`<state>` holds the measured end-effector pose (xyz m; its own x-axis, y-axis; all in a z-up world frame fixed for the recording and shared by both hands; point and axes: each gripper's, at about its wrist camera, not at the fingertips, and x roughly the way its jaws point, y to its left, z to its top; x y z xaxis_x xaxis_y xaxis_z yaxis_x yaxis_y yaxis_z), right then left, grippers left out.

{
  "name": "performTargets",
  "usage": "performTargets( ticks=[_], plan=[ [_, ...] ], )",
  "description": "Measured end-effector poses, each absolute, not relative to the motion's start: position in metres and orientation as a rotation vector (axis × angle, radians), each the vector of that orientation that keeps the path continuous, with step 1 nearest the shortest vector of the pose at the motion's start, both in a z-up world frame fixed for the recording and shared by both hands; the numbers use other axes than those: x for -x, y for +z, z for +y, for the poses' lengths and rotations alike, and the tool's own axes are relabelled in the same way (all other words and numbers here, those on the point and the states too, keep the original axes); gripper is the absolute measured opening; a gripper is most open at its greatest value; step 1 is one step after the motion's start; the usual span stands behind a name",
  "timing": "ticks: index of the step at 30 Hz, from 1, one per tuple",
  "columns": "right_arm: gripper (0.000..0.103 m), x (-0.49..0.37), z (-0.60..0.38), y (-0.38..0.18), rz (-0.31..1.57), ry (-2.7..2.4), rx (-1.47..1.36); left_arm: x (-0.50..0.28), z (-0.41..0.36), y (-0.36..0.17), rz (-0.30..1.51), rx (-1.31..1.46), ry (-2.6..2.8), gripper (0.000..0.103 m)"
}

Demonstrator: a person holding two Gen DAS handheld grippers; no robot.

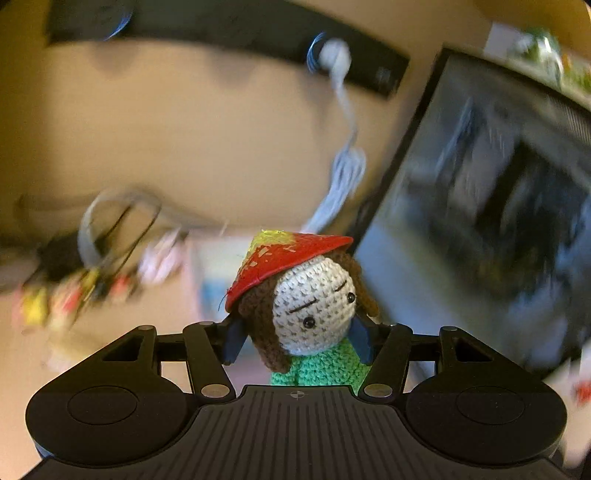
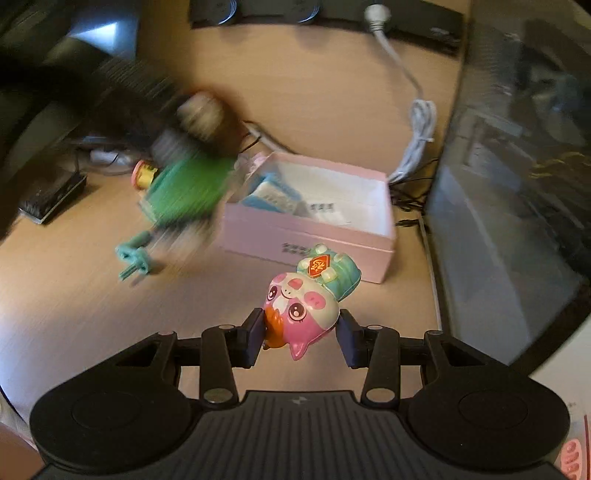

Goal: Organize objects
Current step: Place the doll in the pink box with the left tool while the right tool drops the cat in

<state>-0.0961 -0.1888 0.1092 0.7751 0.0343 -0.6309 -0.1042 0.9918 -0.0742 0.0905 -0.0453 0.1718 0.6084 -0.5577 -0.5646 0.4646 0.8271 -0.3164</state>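
Note:
My left gripper [image 1: 297, 341] is shut on a crochet doll [image 1: 314, 310] with a red cone hat, brown hair and green dress, held up in the air. The doll and left gripper show as a green and brown blur in the right wrist view [image 2: 188, 177], just left of the pink box [image 2: 310, 236]. My right gripper [image 2: 301, 338] is shut on a pink cat figure [image 2: 303, 302] with a teal body, held low in front of the pink box. The box is open and holds blue and white packets.
A dark monitor [image 2: 517, 166] stands at the right. A white coiled cable [image 2: 417, 144] lies beside the box. A black bar [image 2: 332, 14] runs along the back. A teal toy piece [image 2: 135, 258] and a black device [image 2: 51, 199] lie left on the wooden desk [image 2: 74, 314].

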Motion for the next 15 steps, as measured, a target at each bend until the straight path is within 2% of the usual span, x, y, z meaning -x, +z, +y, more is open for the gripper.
performTargets(
  ticks=[4, 10, 15],
  plan=[
    [0.041, 0.098, -0.197, 0.108, 0.659, 0.062, 0.091, -0.143, -0.094, 0.153, 0.687, 0.097, -0.598, 0.064],
    [0.041, 0.100, -0.204, 0.101, 0.651, 0.078, 0.108, -0.180, -0.134, 0.062, 0.923, -0.054, -0.453, 0.064],
    [0.041, 0.086, -0.207, 0.096, 0.664, 0.093, 0.124, -0.162, -0.139, 0.073, 0.873, -0.180, -0.502, 0.063]
  ],
)
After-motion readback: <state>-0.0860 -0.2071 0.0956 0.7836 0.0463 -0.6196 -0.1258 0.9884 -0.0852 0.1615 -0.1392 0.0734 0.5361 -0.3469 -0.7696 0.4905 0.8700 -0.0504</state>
